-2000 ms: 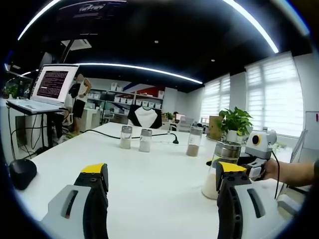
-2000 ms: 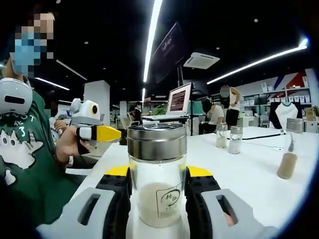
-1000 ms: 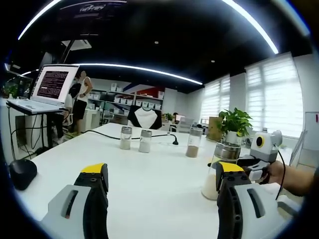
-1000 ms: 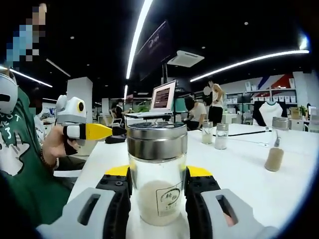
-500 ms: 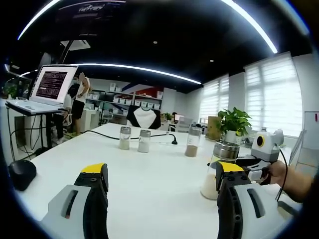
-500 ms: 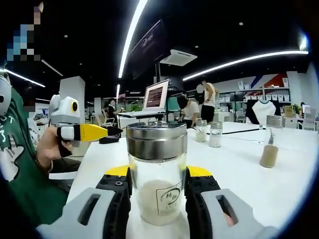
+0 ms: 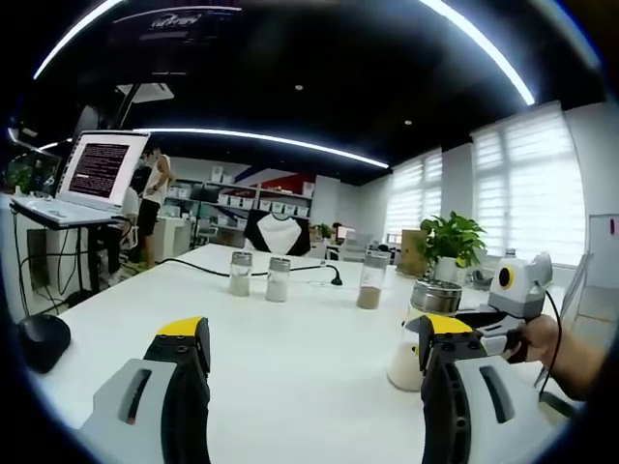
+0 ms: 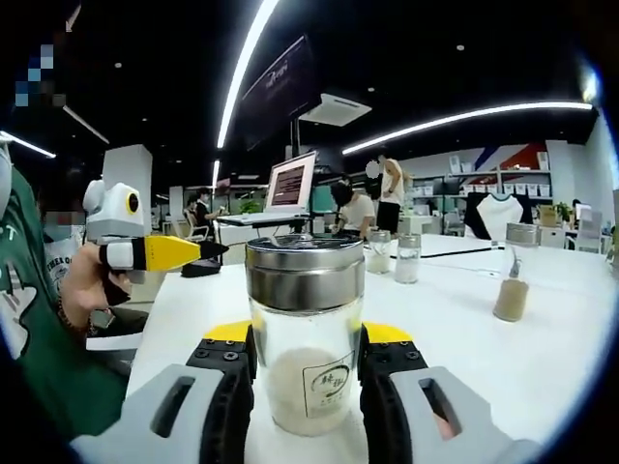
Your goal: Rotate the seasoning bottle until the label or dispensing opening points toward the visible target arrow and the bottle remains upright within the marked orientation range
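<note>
Seasoning bottle [image 8: 305, 333] upright on the white table [image 8: 503, 362], long axis vertical, steel cap on top, pale powder filling the lower part of the glass. Small printed label facing the right gripper view, turned slightly toward that view's right. Clamped at mid-height between the jaws of the right gripper [image 8: 305, 362], yellow-tipped pads pressed against the glass on both sides. Same bottle [image 7: 418, 333] seen in the left gripper view, standing on the table [image 7: 290, 348] just behind the left gripper's right jaw, with the right gripper [image 7: 484, 324] and a hand [image 7: 542, 343] reaching in from the right. Left gripper [image 7: 305, 372] wide open, nothing between its jaws, hovering above bare tabletop beside the bottle. Well beyond the bottle: two small shakers [image 7: 257, 276] side by side, a taller jar [image 7: 371, 281] with brown contents, and a black cable [image 7: 242, 267] running past them. Potted plant [image 7: 453, 242] behind the bottle. Laptop [image 7: 82, 179] on a stand far off to the bottle's left, black mouse [image 7: 41, 340] at the table's edge.
</note>
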A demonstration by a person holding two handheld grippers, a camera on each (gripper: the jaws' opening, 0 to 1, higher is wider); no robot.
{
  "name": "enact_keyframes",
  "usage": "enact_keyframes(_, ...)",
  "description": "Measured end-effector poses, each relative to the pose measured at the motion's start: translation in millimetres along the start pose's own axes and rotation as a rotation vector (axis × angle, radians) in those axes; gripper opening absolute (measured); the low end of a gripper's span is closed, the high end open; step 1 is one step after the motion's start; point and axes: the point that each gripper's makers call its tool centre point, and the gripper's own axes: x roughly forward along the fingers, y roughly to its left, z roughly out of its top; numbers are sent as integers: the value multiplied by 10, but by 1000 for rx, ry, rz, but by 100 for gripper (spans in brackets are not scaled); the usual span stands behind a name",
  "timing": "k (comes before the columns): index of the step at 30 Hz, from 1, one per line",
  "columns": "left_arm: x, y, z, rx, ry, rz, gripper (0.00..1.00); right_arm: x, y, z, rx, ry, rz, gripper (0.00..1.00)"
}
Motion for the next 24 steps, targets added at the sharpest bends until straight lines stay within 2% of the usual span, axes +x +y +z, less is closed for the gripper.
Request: enact_keyframes(24, -1, 6, -26, 1, 9, 8, 94, -25, -53, -14, 13, -8, -178, 40)
